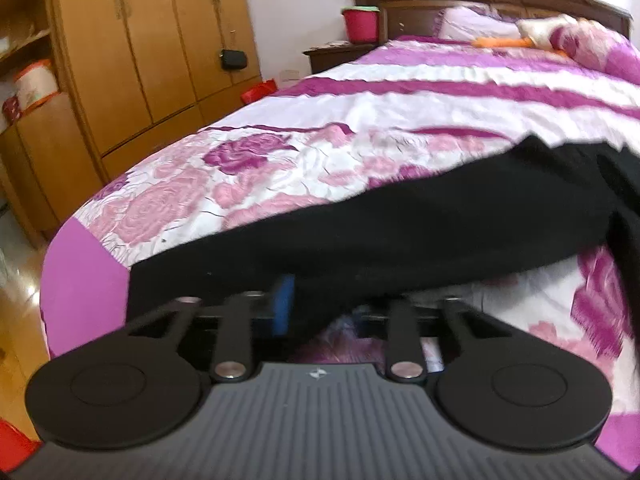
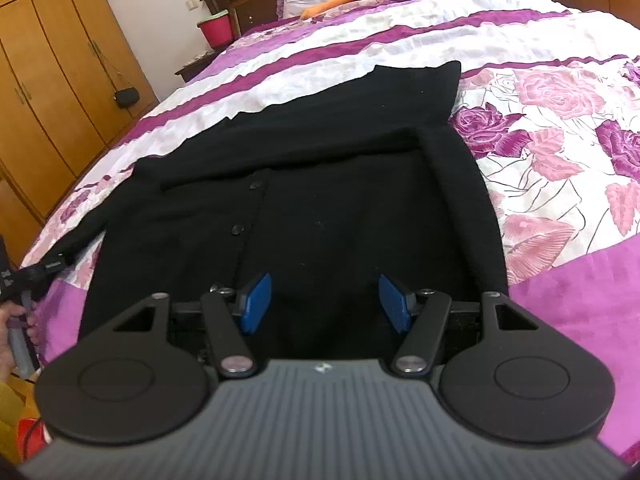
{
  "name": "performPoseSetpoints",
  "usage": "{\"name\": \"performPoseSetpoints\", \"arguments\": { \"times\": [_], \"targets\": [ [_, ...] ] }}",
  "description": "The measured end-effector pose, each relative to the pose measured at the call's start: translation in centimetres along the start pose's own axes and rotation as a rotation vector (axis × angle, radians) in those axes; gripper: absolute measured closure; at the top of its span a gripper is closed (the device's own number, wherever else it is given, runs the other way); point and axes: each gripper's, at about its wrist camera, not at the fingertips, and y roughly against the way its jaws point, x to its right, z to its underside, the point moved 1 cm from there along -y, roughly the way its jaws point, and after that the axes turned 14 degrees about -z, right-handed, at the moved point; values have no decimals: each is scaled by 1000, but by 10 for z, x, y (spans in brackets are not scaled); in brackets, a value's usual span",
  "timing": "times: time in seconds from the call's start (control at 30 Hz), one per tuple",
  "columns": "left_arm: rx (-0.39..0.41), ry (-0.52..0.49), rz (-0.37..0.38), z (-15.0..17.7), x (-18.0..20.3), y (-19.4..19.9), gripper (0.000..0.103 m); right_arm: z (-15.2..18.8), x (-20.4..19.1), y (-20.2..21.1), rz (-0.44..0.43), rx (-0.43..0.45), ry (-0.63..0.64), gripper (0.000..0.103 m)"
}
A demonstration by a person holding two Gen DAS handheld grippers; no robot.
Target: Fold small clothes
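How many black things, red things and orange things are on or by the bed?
Black: 2, the cardigan on the bed and a small pouch on the wardrobe.
Red: 1, the bucket by the headboard.
Orange: 1, the toy near the pillow.
Total: 4

a black buttoned cardigan [image 2: 320, 200] is lying spread on the floral bed, its far part folded over, its near-left sleeve stretching leftward.
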Motion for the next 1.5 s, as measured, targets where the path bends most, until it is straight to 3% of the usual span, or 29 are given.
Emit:
{"name": "performPoseSetpoints", "arguments": {
  "times": [0.07, 0.17, 0.4, 0.73, 0.97, 1.13, 1.37, 1.4, 1.5],
  "targets": [
    [0, 71, 31, -6, -9, 5, 89, -1, -2, 2, -12, 8, 3, 41],
    [31, 146, 60, -18, -16, 19, 91, -1, -2, 5, -27, 21, 6, 41],
    [188, 214, 187, -57, -4, 75, 93, 0, 0, 9, -44, 34, -4, 41],
    [247, 169, 487, -103, 78, 141, 93, 1, 7, 17, -39, 56, -33, 41],
    [180, 66, 609, -87, 166, 149, 92, 1, 13, 22, -32, 74, -47, 41],
    [20, 26, 666, -54, 210, 121, 92, 2, 19, 21, -26, 78, -73, 41],
    [-93, -35, 639, -24, 234, 96, 90, 6, 23, 12, -11, 51, -74, 41],
    [-95, -38, 641, -22, 232, 97, 89, 7, 24, 11, -8, 48, -76, 41],
    [-91, -39, 653, -18, 220, 105, 67, 9, 26, 9, -5, 42, -78, 41]
  ]
}}
